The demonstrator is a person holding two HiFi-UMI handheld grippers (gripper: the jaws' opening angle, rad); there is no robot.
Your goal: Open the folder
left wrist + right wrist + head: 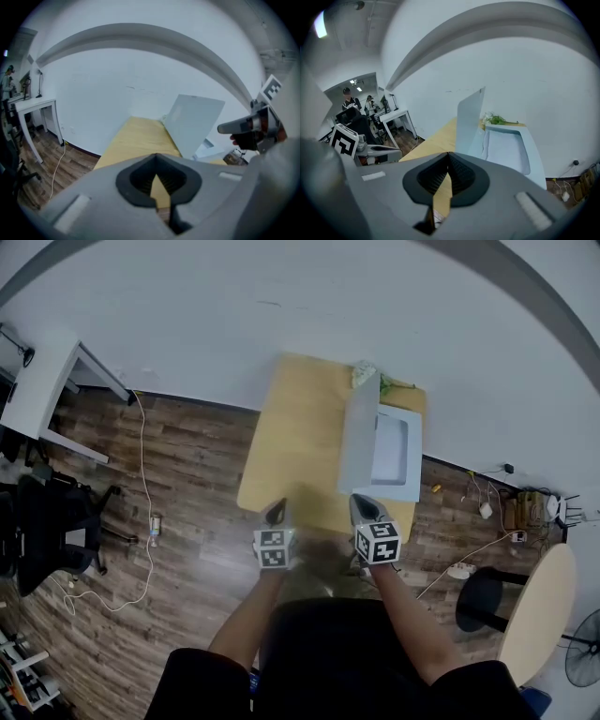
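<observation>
A pale blue folder (400, 454) lies on the right half of the wooden table (295, 442). Its cover (357, 437) stands nearly upright along the left edge, showing a white sheet inside. The cover (194, 121) rises ahead in the left gripper view, and the cover (468, 119) and tray-like base (508, 147) show in the right gripper view. Both grippers hang over the table's near edge, short of the folder. My left gripper (276, 513) is shut and empty. My right gripper (364, 507) looks shut too, holding nothing.
A green sprig (372, 379) lies at the table's far end by the wall. A white desk (45, 390) and black chair (47, 531) stand at the left, with a cable (145, 512) on the wood floor. A round table (542, 607) and power strips are at the right.
</observation>
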